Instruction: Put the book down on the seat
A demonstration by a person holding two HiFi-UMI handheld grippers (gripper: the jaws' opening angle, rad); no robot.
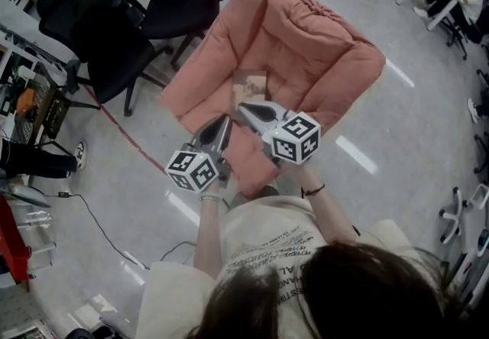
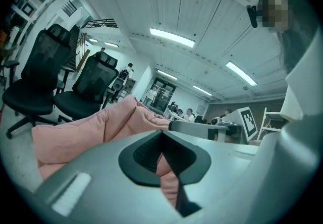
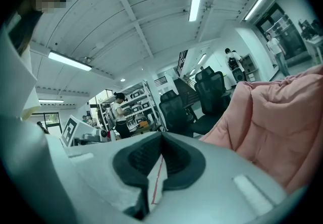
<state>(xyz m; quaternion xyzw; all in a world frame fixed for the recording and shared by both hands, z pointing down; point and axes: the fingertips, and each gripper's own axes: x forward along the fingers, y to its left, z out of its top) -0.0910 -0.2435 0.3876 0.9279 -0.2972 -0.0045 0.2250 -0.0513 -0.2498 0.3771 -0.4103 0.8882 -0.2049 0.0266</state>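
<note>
1. left gripper [image 2: 161,138]: jaws pressed together with nothing between them. Pink padding showed through the slot under the tips. It was held close to level over the front edge of the seat, with its marker cube [image 1: 192,169] toward the person.

2. right gripper [image 3: 161,138]: jaws pressed together, empty. Floor and a red line showed through the slot. It was held just beside the left gripper and reached a little farther in over the seat. Its cube [image 1: 296,137] sat at the wrist end.

3. book [image 1: 250,88]: tan cover, lying flat on the middle of the seat, held by neither gripper. In the head view it lay just beyond the right gripper's tips; contact could not be judged.

4. seat [image 1: 328,47]: pink and thickly padded, with raised back and sides around the book.

5. shirt [image 1: 267,242]: light, printed, on the person at the lower edge of the head view, with both forearms stretched toward the seat.

6. chairs [image 1: 107,32]: two black office chairs, standing left of the seat.

7. red line [image 1: 126,135]: on the grey floor [image 1: 405,146], running between the chairs and the seat.

8. cable [image 1: 99,223]: black, loose on the floor at lower left.
</note>
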